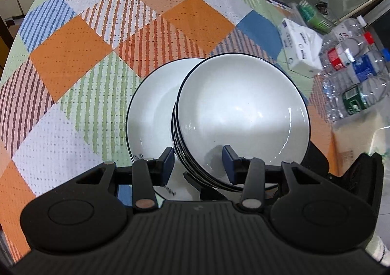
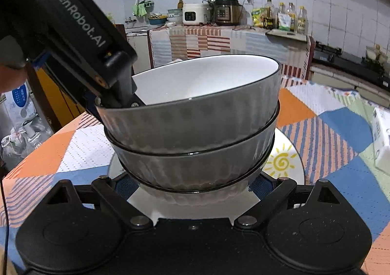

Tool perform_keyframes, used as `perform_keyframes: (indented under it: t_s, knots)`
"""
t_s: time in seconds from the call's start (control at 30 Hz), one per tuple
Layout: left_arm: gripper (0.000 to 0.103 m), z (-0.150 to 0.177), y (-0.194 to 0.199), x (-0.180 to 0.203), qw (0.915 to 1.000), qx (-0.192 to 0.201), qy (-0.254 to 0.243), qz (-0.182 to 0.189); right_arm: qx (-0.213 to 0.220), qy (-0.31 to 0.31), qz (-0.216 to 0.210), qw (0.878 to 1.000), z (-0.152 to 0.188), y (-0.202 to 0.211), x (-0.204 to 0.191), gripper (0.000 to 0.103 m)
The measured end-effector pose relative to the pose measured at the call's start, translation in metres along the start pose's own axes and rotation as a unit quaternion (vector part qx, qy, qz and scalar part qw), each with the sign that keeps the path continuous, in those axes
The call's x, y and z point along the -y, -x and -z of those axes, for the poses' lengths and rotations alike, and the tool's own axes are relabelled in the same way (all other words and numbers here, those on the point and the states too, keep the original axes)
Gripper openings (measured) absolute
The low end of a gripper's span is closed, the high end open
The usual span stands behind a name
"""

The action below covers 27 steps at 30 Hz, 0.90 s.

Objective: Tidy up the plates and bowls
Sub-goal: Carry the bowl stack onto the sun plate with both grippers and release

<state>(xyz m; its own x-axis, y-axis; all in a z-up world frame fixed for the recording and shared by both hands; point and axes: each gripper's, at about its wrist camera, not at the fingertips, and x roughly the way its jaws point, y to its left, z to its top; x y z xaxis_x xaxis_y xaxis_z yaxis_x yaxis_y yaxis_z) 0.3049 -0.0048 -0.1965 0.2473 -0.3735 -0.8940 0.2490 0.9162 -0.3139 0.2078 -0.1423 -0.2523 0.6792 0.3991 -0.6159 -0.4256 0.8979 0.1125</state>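
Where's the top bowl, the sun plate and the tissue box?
top bowl point(image 2: 195, 114): right wrist view, grey ribbed outer wall.
sun plate point(image 2: 282, 162): right wrist view, yellow sun drawing.
tissue box point(image 1: 301, 51): left wrist view, white top face.

Dim indoor light, glare on the top bowl, fisheye-warped, softly blurred edges.

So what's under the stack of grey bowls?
A white plate with a yellow sun drawing lies beneath the grey bowls. The bowls cover its middle, so any other decoration is hidden.
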Motion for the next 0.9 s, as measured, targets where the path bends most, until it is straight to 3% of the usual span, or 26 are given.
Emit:
perform_keyframes:
  t_s: [0.47,0.57,0.7,0.9]
  knots:
    - [0.041,-0.003,-0.010,-0.009,0.9994,0.013,0.031,0.007,-0.017,0.000,0.022,1.000,0.001,-0.012,-0.002,0.096]
    - [0.041,0.004,-0.008,-0.005,0.9993,0.036,0.007,0.001,-0.031,0.021,0.044,0.998,0.002,-0.013,-0.010,0.097]
    - [0.043,0.010,0.006,0.007,0.9954,0.078,-0.041,-0.037,-0.027,0.010,0.060,0.998,0.018,0.002,-0.010,0.098]
    - [0.045,0.021,0.046,0.015,0.9883,0.136,-0.055,-0.043,0.018,0.026,0.053,0.998,0.031,0.053,-0.015,0.099]
